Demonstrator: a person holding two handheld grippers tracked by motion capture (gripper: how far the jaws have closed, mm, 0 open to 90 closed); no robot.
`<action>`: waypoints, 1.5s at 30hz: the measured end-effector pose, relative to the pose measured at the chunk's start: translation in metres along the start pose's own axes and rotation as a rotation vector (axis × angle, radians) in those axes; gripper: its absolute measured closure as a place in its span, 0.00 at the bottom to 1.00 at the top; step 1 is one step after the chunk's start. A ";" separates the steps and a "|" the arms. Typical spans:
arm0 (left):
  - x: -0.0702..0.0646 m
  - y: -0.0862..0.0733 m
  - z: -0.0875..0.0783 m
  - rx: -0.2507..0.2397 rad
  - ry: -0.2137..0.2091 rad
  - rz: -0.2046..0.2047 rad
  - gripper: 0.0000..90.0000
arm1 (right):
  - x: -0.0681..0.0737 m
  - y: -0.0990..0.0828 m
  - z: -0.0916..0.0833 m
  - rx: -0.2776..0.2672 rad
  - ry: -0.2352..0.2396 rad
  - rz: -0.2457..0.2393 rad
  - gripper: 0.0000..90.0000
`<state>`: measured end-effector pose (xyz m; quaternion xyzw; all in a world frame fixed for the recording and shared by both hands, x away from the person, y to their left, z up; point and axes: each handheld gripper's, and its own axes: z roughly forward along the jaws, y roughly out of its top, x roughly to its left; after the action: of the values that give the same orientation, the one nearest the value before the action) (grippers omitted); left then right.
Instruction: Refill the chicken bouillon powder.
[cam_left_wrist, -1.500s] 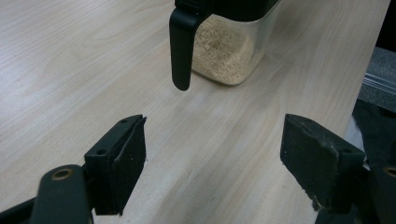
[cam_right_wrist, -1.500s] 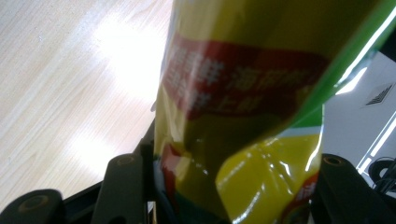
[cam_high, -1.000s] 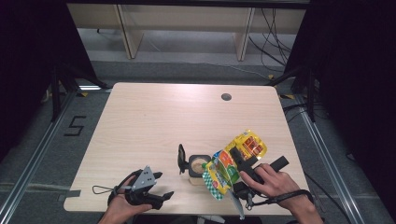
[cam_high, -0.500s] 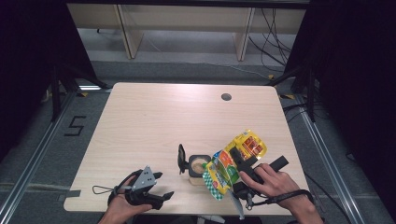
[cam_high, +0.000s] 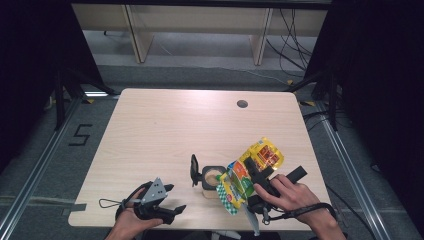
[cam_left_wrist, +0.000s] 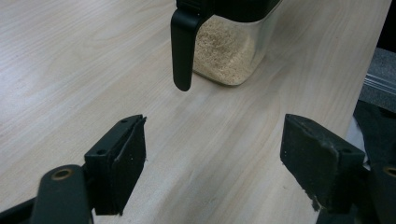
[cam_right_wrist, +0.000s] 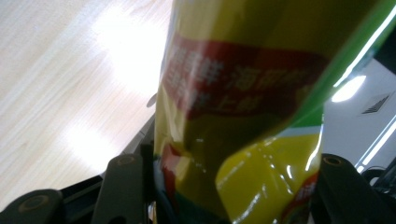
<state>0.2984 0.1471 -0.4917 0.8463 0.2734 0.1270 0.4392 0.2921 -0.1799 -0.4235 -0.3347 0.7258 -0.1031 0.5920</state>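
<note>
My right gripper (cam_high: 252, 175) is shut on a yellow and green snack bag (cam_high: 250, 170), which lies tilted near the table's front right. In the right gripper view the bag (cam_right_wrist: 243, 116) stands between both jaws of the right gripper (cam_right_wrist: 233, 186). Just left of the bag stands a clear container (cam_high: 212, 176) of pale grains, its black lid flap (cam_high: 194, 170) raised. My left gripper (cam_high: 174, 197) is open at the front left edge, nothing in it. In the left gripper view the left gripper (cam_left_wrist: 215, 158) faces the container (cam_left_wrist: 229, 51) and its hanging flap (cam_left_wrist: 182, 46) from a short way off.
The light wooden table (cam_high: 175, 130) has a round cable hole (cam_high: 242, 104) at the back right. Dark floor, metal rails and a "5" marking (cam_high: 80, 135) surround it. Wooden shelf legs (cam_high: 132, 30) stand beyond the far edge.
</note>
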 end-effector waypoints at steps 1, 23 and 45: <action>-0.001 0.000 0.000 -0.007 -0.002 -0.013 0.25 | -0.001 0.001 0.000 0.000 -0.005 0.002 0.56; -0.002 0.000 0.000 -0.002 -0.003 -0.019 0.25 | -0.009 0.002 0.008 -0.041 -0.054 -0.130 0.56; -0.001 0.000 0.000 -0.014 -0.002 -0.004 0.25 | -0.005 0.001 0.015 -0.065 -0.032 -0.083 0.56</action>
<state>0.2979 0.1465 -0.4920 0.8428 0.2739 0.1272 0.4455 0.3064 -0.1723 -0.4244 -0.3853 0.7049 -0.0985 0.5874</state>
